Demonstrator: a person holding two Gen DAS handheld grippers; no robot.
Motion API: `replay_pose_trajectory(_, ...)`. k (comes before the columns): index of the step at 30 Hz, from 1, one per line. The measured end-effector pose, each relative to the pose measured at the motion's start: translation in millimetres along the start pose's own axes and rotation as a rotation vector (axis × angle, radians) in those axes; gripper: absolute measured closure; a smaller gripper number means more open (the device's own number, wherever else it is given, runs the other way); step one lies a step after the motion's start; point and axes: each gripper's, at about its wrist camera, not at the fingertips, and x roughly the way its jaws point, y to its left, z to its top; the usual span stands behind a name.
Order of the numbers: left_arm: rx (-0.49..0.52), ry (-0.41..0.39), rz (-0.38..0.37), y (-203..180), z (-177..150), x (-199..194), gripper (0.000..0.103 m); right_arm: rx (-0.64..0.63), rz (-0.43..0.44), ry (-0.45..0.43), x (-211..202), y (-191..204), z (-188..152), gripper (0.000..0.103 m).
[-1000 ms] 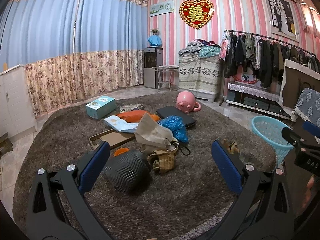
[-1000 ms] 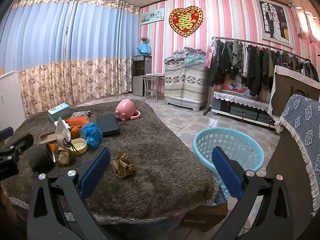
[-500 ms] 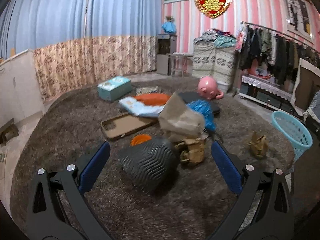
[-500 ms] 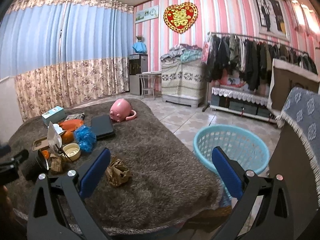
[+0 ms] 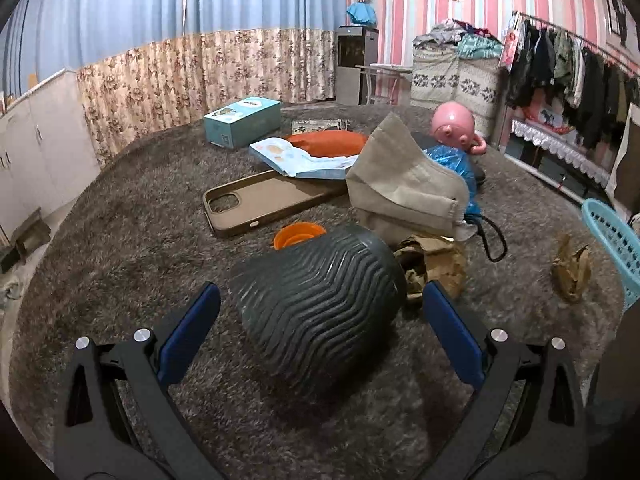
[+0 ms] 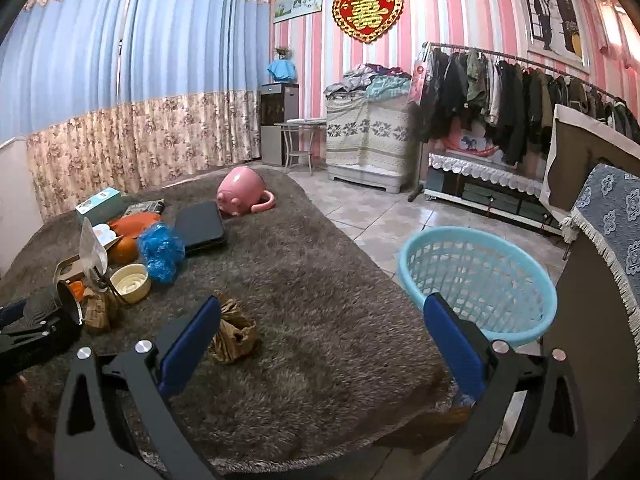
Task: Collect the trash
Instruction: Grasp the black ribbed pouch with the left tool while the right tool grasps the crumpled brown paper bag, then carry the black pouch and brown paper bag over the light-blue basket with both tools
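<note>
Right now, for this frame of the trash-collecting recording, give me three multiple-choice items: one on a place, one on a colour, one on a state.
1. Where does the dark ribbed cup lie?
A. in the basket
B. on its side on the brown rug, between the left claw's fingers
C. upright on the floor tiles

2. What colour is the mesh basket?
A. light blue
B. red
C. black

3. What state is the right claw in?
A. shut on the crumpled brown paper
B. shut on the basket rim
C. open and empty

Answers:
1 B: the left wrist view shows the cup tipped over on the rug, with the left claw spread either side of it.
2 A: its rim and mesh walls are light blue.
3 C: its blue pads stand wide apart, and the crumpled brown paper lies beyond them on the rug.
</note>
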Motion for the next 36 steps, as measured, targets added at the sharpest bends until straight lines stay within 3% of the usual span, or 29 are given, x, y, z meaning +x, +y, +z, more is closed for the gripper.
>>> replay_pose_trajectory(2,0.012,0.009,0.011,-2,2,5,0.006,0.002,0.013,0.016,4,1,-1,0.004)
replay_pose_trajectory(4,0.015,0.012,0.003,0,3,7,0.013,-0.005,0.013,0.022,7,3,-1,0.004)
replay_pose_trajectory(12,-0.004,-0.014,-0.063,14,8,-2,0.013,-0.043,0.041,0.045,16,11,-6,0.004)
replay_pose_trajectory(24,0.021,-0.069,-0.02,38,22,-15,0.013,-0.163,0.116,0.13,54,50,-9,0.005)
replay_pose_trajectory(30,0.02,-0.06,-0.011,43,23,-11,0.013,-0.193,0.154,0.176,75,65,-15,0.034)
replay_pose_trajectory(32,0.023,-0.064,-0.014,42,24,-11,0.013,-0.192,0.186,0.206,80,68,-17,0.055)
replay_pose_trajectory(36,0.046,-0.077,-0.029,33,26,-14,0.013,-0.168,0.235,0.221,80,65,-17,0.061)
